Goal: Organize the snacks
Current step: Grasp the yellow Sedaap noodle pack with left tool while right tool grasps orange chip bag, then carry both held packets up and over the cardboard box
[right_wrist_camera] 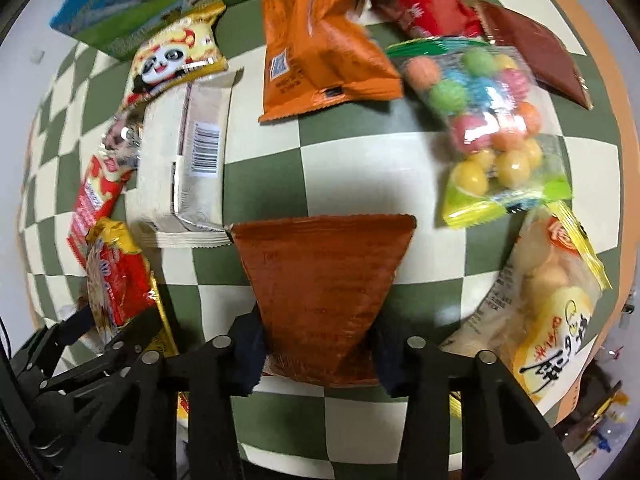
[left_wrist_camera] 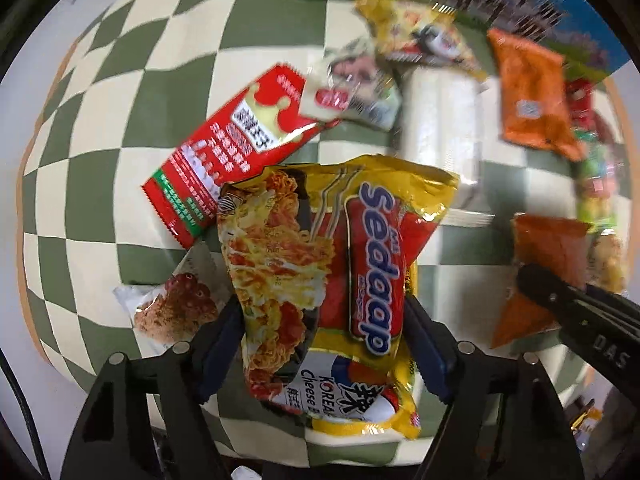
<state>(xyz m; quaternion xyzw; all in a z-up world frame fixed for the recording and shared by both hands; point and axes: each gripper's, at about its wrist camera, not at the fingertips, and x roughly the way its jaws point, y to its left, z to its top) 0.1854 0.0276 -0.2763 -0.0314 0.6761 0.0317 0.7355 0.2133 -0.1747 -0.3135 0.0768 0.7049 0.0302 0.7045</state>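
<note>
Over the green-checked cloth, my left gripper clamps the yellow Sedaap noodle packet, while my right gripper is closed on a brown sachet. Left of the noodle packet, partly under it, lie a red wrapper and a clear meat-snack pouch, crowding that side. Only my right camera shows what lies beyond the brown sachet: a bag of coloured candy balls, an orange pouch, a white barcode pack, and a panda packet by the blue-green box.
</note>
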